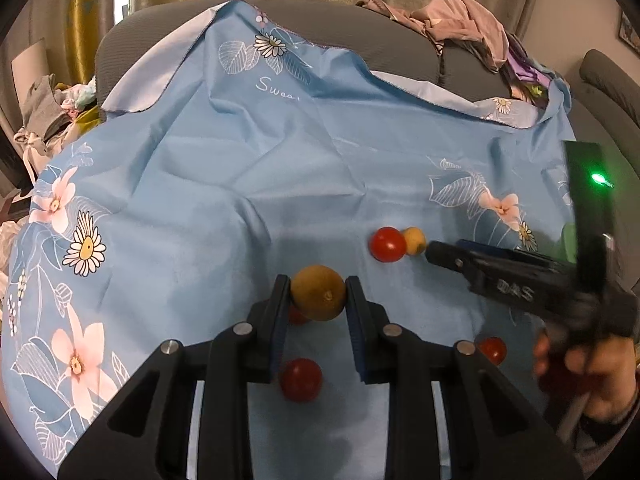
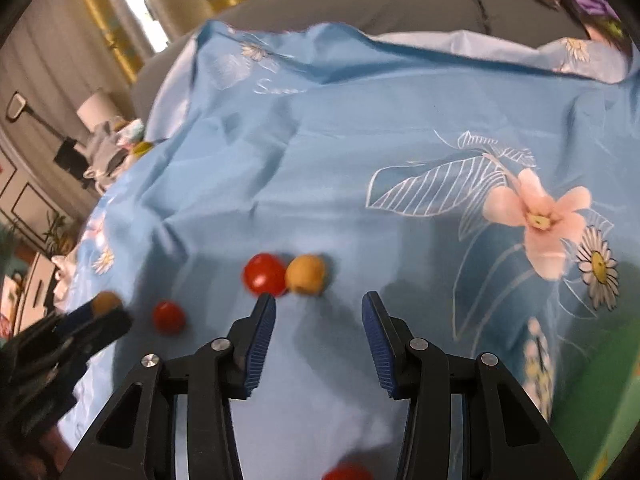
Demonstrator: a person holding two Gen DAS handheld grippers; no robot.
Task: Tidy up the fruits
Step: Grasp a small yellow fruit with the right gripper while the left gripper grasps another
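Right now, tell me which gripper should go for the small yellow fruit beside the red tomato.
Right. The right gripper is open and empty, with the small yellow fruit just ahead of its fingers, touching the red tomato. The left gripper is already shut on a brown fruit.

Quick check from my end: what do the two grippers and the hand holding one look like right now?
Both grippers, left and right, are matte black plastic linkages with silver pivot pins and blue ribbed pads lining the fingers. Seen from the left wrist, the right gripper carries white lettering on its side and a black block with a green light on top. The hand shows a dark cuff, blurred.
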